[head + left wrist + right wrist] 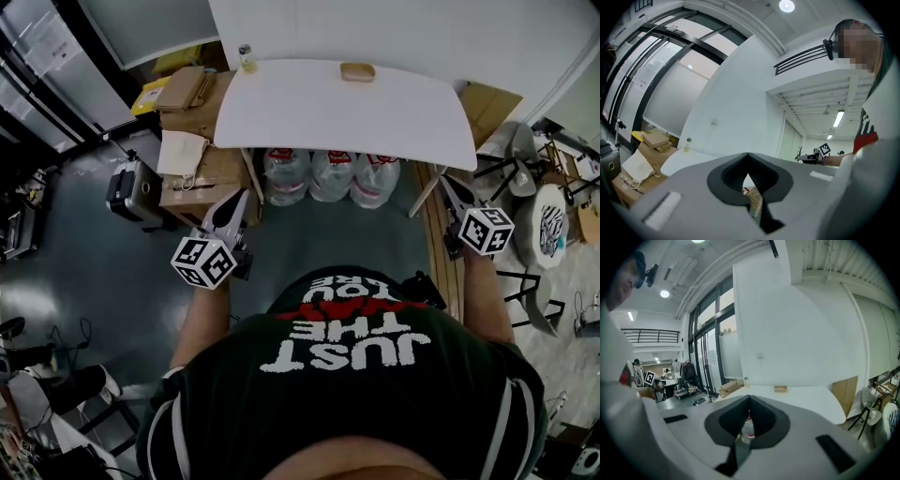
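Observation:
I stand in front of a white table [394, 122], holding both grippers at waist height, short of its near edge. My left gripper [240, 199] points at the cardboard boxes [192, 173] and the table's left corner; its jaws are closed together with nothing between them. My right gripper [446, 186] hangs near the table's right corner, jaws also together and empty. On the table's far side stand a small bottle [246, 58] and a flat brown object [357, 71]. The left gripper view shows the joined jaws [748, 157] with the bottle [687, 145] beyond them. In the right gripper view the brown object [780, 388] lies past that gripper [749, 399].
Three large water jugs [330, 174] stand under the table. Stacked cardboard boxes and a yellow item [150, 94] sit at the left, with a dark case [128, 192] on the floor. Chairs and a round stool [548, 220] crowd the right side, beside a wooden board [441, 244].

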Action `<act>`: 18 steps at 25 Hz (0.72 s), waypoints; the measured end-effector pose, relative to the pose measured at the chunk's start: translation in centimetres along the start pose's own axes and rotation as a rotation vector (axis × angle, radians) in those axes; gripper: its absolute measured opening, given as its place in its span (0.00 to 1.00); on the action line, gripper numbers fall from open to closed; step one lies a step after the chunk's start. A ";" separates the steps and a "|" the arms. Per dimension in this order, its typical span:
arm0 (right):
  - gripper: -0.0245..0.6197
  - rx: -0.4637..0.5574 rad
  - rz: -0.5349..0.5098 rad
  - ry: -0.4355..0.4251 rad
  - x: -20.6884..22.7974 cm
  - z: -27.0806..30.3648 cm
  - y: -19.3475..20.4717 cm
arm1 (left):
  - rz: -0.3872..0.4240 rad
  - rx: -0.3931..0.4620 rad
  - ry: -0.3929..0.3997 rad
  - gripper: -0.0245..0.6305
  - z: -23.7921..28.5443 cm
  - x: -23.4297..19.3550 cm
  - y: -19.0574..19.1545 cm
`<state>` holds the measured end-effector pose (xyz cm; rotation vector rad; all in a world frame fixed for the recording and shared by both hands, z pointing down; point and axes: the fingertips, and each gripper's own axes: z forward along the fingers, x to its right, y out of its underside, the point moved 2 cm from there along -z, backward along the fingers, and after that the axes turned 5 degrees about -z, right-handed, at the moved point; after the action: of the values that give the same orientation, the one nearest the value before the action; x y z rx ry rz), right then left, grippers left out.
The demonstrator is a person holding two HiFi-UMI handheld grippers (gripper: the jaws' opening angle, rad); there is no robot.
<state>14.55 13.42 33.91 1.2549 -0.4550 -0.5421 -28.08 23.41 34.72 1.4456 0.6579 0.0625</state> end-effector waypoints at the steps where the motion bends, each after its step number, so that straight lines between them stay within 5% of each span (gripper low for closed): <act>1: 0.05 -0.005 0.003 -0.002 0.4 0.6 0.1 | -0.002 -0.006 -0.001 0.04 0.5 -0.2 0.1; 9: 0.05 -0.008 0.048 -0.071 8.6 8.3 0.7 | 0.017 -0.047 -0.057 0.04 9.0 -1.4 0.9; 18: 0.05 0.012 0.026 -0.216 24.2 20.3 -2.5 | 0.000 0.002 -0.164 0.04 26.6 -1.3 0.2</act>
<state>21.16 -17.38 37.32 1.2055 -0.6555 -0.6563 -17.12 -0.81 34.89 1.4360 0.5234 -0.0570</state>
